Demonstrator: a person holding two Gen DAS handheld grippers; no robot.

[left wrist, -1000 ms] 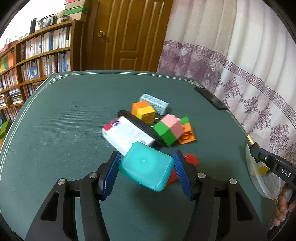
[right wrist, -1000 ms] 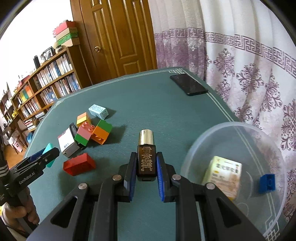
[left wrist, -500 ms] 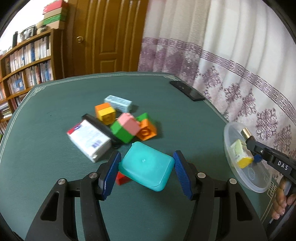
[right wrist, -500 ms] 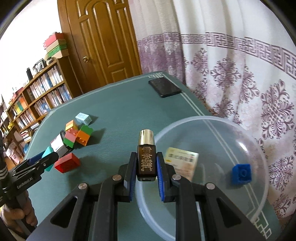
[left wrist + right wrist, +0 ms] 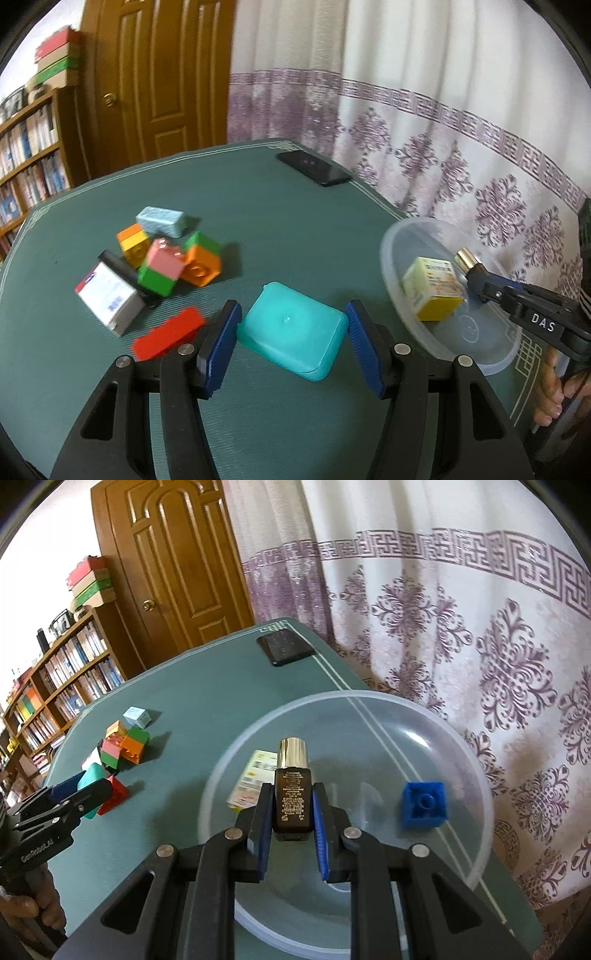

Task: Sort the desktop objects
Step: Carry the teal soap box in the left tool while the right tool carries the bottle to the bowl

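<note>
My left gripper (image 5: pixel 291 332) is shut on a teal square box (image 5: pixel 293 334), held above the green table. My right gripper (image 5: pixel 291 797) is shut on a dark brown bottle with a gold cap (image 5: pixel 292 786), held over the clear plastic bowl (image 5: pixel 461 867). Inside the bowl lie a yellow carton (image 5: pixel 255 775) and a blue brick (image 5: pixel 424 805). The left wrist view shows the same bowl (image 5: pixel 399 295) at right with the carton (image 5: pixel 432 291), the bottle's gold cap (image 5: pixel 466 258) and the right gripper (image 5: pixel 476 280) over it. The left gripper (image 5: pixel 83 788) shows at the left of the right wrist view.
A pile of bricks (image 5: pixel 173 258), a white box (image 5: pixel 109 299) and a red brick (image 5: pixel 168 338) lie left of the bowl. A black phone (image 5: pixel 314 168) rests near the far table edge. Curtains hang at right; a door and bookshelf stand behind.
Both grippers have swung right. The right one carried the bottle from beside the bowl to over it. The left one brought the teal box away from the pile, nearer the bowl.
</note>
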